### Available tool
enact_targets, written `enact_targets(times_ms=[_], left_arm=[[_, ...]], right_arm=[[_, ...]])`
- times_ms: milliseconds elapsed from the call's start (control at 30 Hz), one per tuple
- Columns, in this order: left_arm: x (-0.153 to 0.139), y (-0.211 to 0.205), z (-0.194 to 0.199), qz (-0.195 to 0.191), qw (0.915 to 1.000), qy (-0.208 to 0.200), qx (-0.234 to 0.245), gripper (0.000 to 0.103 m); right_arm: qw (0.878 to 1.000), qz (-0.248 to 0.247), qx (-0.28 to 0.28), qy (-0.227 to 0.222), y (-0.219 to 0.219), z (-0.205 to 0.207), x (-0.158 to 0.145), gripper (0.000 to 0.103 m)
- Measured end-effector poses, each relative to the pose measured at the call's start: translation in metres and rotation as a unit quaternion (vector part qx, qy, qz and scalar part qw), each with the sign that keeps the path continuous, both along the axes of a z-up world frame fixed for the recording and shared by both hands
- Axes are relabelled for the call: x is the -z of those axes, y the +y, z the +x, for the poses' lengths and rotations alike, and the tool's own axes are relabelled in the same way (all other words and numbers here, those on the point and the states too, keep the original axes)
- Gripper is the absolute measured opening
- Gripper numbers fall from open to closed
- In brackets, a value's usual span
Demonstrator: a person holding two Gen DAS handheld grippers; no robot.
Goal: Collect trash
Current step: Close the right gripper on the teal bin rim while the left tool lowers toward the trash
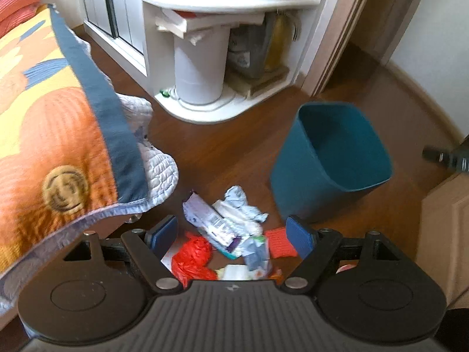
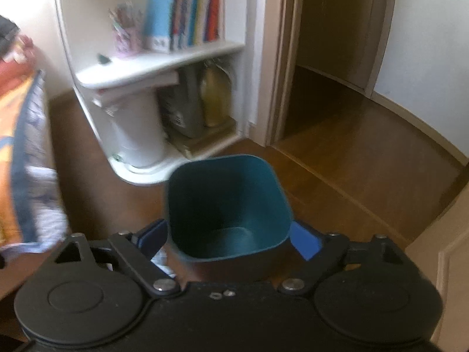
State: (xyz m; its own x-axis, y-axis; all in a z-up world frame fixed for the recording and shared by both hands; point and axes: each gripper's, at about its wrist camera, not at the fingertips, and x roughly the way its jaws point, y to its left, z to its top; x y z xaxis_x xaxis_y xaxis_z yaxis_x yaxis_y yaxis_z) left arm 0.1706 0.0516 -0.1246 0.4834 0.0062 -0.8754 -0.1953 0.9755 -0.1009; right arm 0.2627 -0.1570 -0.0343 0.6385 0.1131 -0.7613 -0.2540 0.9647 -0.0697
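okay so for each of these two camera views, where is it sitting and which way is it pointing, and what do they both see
Left wrist: sits on the left gripper, angled down at the trash pile on the floor beside the bed; its own open fingers frame the pile.
Right wrist: sits on the right gripper, angled down into the teal bin, doorway beyond; its open fingers flank the bin.
Shared: the teal bin, the white shelf unit with books, and the bed edge.
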Motion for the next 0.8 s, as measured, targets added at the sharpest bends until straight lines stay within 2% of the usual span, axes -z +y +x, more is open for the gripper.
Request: enact_targets(times_ms=[133,233,367,400,500,667,733,800], left_arm=[[0.039,-0.008,0.026,-0.006,0.9996,0.027,0.005,0.081],[0.066,-0.015,0.041,-0.004,0.999,0.043,0.012,0.081],[0.097,-0.025,0.056,-0.004,0.9979,0.063,0.016,0.081],[0.105,-0.025,0.059,-0.003,0.9975,0.069,0.015,0.081],[0.128,-0.018,0.068,0.001,0.9958,0.092,-0.003,0.081],[0.162,-0.002,0.081,0.018,0.9928,0.116,-0.026,0.081],[0.174,0.003,0.088,0.02,0.9918,0.123,-0.029,0.081],[0.186,0.006,0.096,0.023,0.9908,0.129,-0.031,0.081]], right_arm=[[0.999,-0.032,-0.006,0.03,-0.005,0.049,0.04,0.086],[0.998,-0.045,-0.001,0.054,-0.01,0.08,0.069,0.077],[0.994,-0.069,-0.003,0.084,-0.014,0.111,0.101,0.072],[0.993,-0.076,-0.004,0.091,-0.014,0.116,0.11,0.067],[0.989,-0.101,0.008,0.104,-0.014,0.132,0.13,0.064],[0.982,-0.135,-0.014,0.131,-0.006,0.149,0.159,0.037],[0.98,-0.147,-0.032,0.131,-0.001,0.152,0.164,0.034],[0.978,-0.158,-0.045,0.13,0.004,0.156,0.169,0.019]])
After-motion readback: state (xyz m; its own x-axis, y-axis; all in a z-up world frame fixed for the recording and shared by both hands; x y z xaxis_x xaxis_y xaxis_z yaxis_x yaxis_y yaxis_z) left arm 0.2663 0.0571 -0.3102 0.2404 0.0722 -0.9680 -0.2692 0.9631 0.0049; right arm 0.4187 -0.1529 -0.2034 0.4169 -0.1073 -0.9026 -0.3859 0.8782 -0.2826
